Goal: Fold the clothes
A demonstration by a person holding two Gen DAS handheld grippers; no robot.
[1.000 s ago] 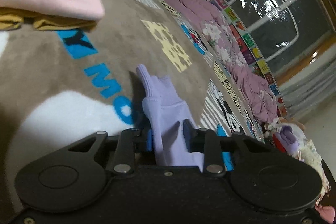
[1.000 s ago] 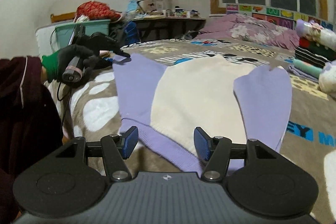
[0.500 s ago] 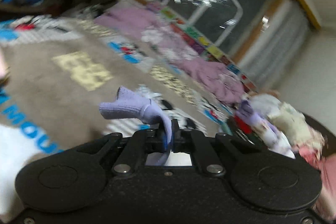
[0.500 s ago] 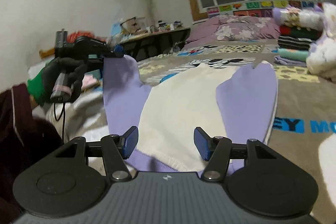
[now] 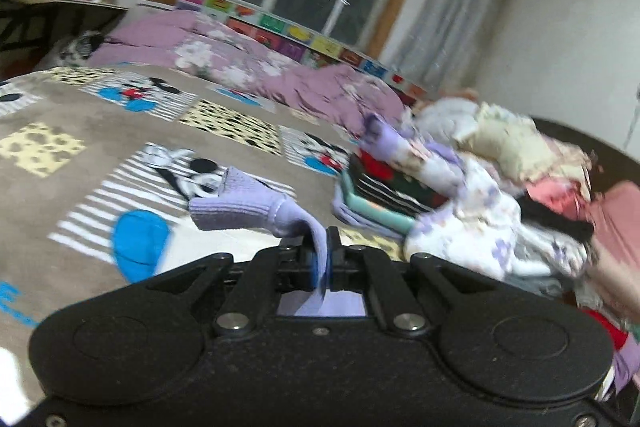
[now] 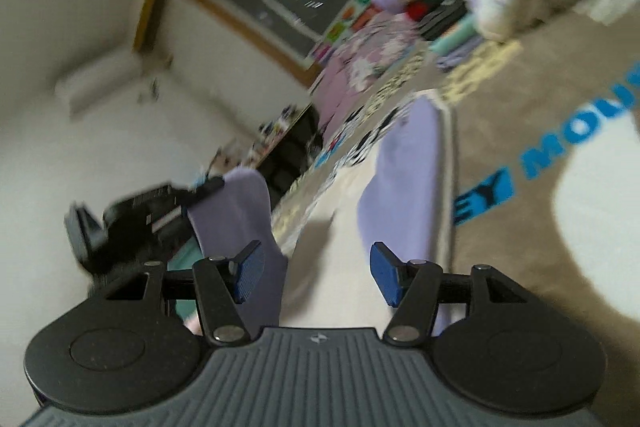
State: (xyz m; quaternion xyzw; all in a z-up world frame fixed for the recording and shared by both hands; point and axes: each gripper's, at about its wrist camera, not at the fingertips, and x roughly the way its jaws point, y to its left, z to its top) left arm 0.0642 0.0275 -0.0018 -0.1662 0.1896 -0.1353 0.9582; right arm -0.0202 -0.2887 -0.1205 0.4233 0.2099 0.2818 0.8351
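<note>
No bin or basket shows clearly in either view; the clothes lie loose on the bed, which is covered by a taupe plush blanket with cartoon-mouse panels and blue lettering [image 5: 80, 115]. At its far right sits a heap of unfolded garments in white, lilac, cream and pink [image 5: 500, 195], next to a short stack of folded dark and teal pieces [image 5: 384, 195]. A rumpled mauve floral quilt [image 5: 248, 75] runs along the window side.

Over to the left hand-held gripper [image 5: 320, 259]: its blue pads are pinched tight together on the lilac ribbed-knit sleeve cuff [image 5: 244, 205], which pokes out ahead of the fingers and flops to the left, lifted above the blanket. From the right wrist camera, the same sleeve hangs from that black tool up in the air.

The right hand-held gripper [image 6: 316, 275] stands about half open, blue pads well apart, nothing clamped. It is tilted hard over, above the cream sweater with lilac sleeves [image 6: 344, 211], which lies spread on the blanket. The other lilac sleeve [image 6: 412, 163] lies flat, folded in over the cream body. The picture is blurred, so whether the pads touch the fabric cannot be told.
</note>
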